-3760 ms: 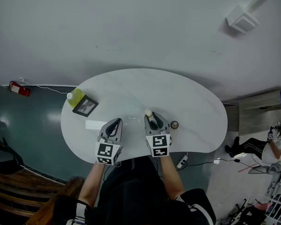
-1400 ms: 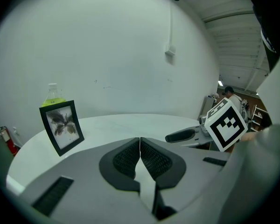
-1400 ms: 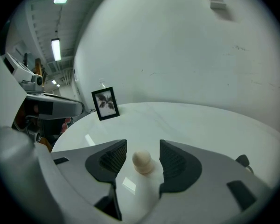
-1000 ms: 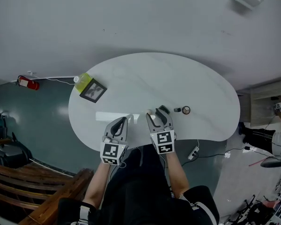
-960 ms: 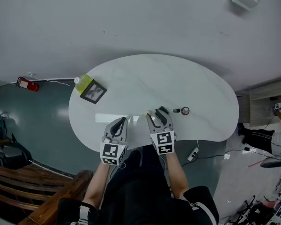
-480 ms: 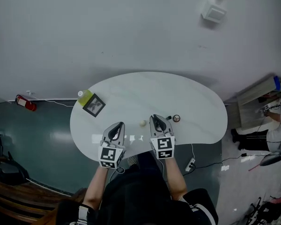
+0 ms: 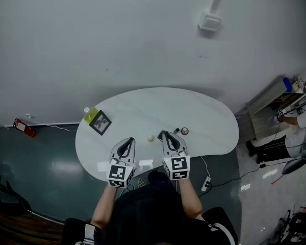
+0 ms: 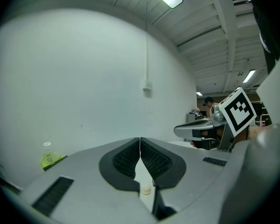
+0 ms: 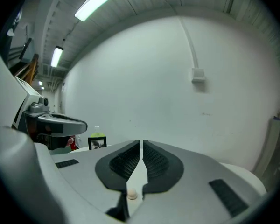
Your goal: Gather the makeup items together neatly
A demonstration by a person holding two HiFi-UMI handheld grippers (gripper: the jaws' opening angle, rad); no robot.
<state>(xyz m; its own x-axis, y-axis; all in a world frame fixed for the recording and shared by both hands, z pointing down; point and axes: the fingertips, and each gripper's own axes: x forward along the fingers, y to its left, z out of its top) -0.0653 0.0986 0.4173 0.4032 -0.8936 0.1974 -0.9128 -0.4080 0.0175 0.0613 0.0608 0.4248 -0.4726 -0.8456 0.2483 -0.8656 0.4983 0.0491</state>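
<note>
A small cream ball (image 7: pixel 150 138) lies on the white oval table (image 7: pixel 209 121), between my two grippers. A dark small item (image 7: pixel 177 131) and a round compact (image 7: pixel 184 131) sit just right of it. My left gripper (image 7: pixel 128 140) is held above the table's near edge, shut and empty; through its view the ball (image 8: pixel 145 189) shows below the jaws. My right gripper (image 7: pixel 162 133) has just closed its jaws on nothing and is shut. In the right gripper view the ball (image 9: pixel 131 195) lies under the meeting tips.
A framed picture (image 7: pixel 100 122) and a green bottle (image 7: pixel 88 114) stand at the table's far left, also seen as frame (image 9: pixel 97 143) and bottle (image 8: pixel 47 157). A power strip (image 7: pixel 204 180) lies on the floor. A person stands at the right edge (image 7: pixel 296 137).
Both grippers have risen away from the tabletop and the table looks smaller. The right gripper's jaws went from open to shut, leaving the cream ball on the table.
</note>
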